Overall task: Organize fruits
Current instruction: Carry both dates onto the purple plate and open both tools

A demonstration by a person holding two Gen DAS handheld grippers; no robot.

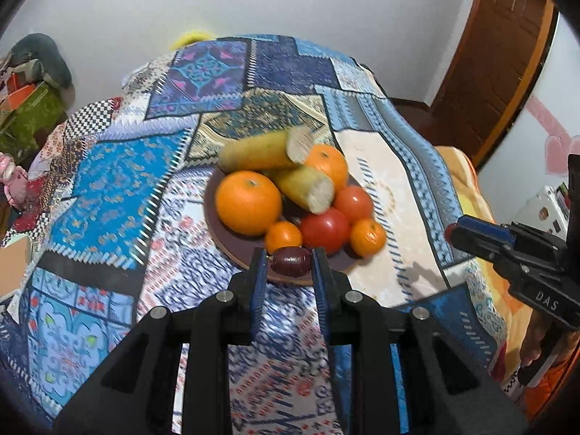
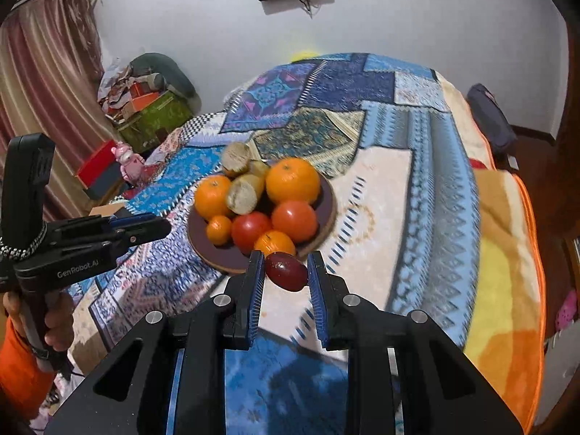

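Dark-red, glossy skin on the small oval fruit (image 1: pixel 291 261). My left tool (image 1: pixel 289 258) is clamped on it, pads touching both ends, fruit crosswise btwn the tips. My right tool (image 2: pixel 285 259) grips a second dark-red fruit (image 2: pixel 286 271) the same way, tilted a bit.

Handling, my guess: both v. light, smooth and slippery, prob. soft under a thin skin. A hard squeeze would bruise or pop them out, so min. pressure. The hold across the long axis looks ok, but it's only at the tips, w/ little margin if they roll.

Just ahead of and below each tool is the brown plate (image 1: pixel 232 244), nearly full: big orange (image 1: pixel 248 203), tomatoes (image 1: pixel 324 230), small oranges (image 1: pixel 282 235), cut yellowish pieces (image 1: pixel 304 188) stacked on top. Bare plate shows only at the near rim, ahead-left of the left tool, the likeliest drop spot. The pile is round stuff, so a nudge could roll it.

Patchwork quilt (image 1: pixel 119 195) gives wide room either side. It's soft, and it falls away at the far and right edges. The tools are well apart.
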